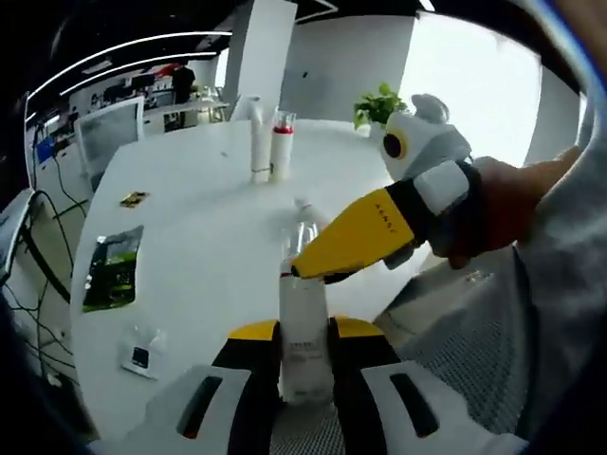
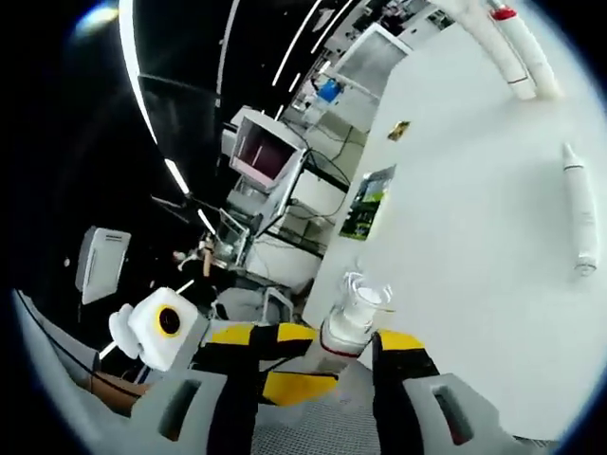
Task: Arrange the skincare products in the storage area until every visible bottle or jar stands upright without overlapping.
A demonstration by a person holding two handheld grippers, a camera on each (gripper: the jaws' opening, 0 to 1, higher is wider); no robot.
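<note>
A white bottle [image 1: 303,355] with a red band and a clear cap [image 1: 302,232] is held upright in my left gripper [image 1: 303,332], which is shut on its body. My right gripper [image 1: 308,270] reaches in from the right, with its yellow jaw tip at the bottle's neck. In the right gripper view that bottle [image 2: 353,322] stands between my right gripper's [image 2: 322,346] jaws, which are wider than the neck, so it is open. The left gripper [image 2: 275,365] shows below the cap. Two tall white bottles [image 1: 270,142] stand upright on the far side of the table. A white tube [image 2: 579,209] lies flat.
The white round table [image 1: 190,218] carries a green leaflet [image 1: 112,265], a small card [image 1: 142,353] and a small dark item [image 1: 133,199]. A potted plant [image 1: 379,102] stands at the far edge. Desks and monitors [image 2: 266,152] lie beyond the table.
</note>
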